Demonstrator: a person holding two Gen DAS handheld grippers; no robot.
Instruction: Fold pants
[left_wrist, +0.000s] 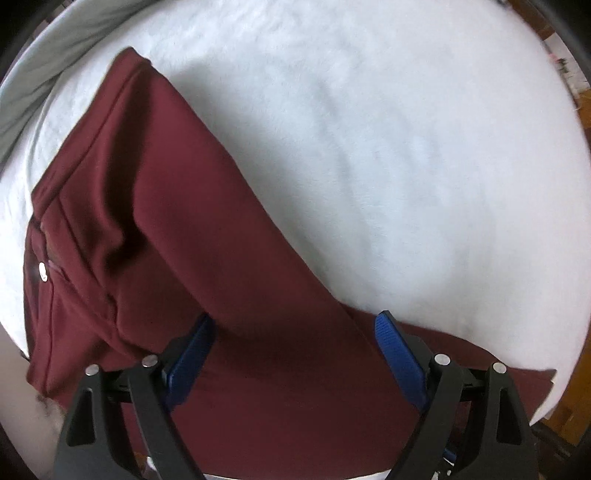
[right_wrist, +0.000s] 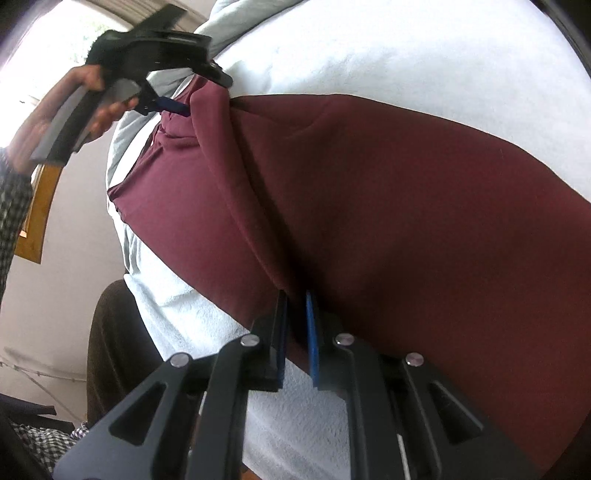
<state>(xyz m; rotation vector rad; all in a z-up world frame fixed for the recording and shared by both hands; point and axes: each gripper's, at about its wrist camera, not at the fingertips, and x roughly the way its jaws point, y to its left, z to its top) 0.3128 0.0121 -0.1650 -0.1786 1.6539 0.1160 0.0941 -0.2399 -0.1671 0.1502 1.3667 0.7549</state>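
Right claw (right_wrist: 295, 332): black arms with blue pads, pinched tight on a near edge of the maroon cotton pants (right_wrist: 388, 206). Left claw (left_wrist: 291, 354): spread wide directly above the pants (left_wrist: 207, 229), its blue fingers (left_wrist: 397, 354) straddling a folded leg without pressing it. The pants lie folded on a white fleecy bed cover (left_wrist: 388, 129). A person's hand (right_wrist: 70, 110) carries the left claw (right_wrist: 181, 105) at the garment's far left end.

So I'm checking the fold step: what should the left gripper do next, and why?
Probably close the left gripper on the maroon pants: its jaws stand open astride a fabric ridge, while the right gripper already pinches the near edge.
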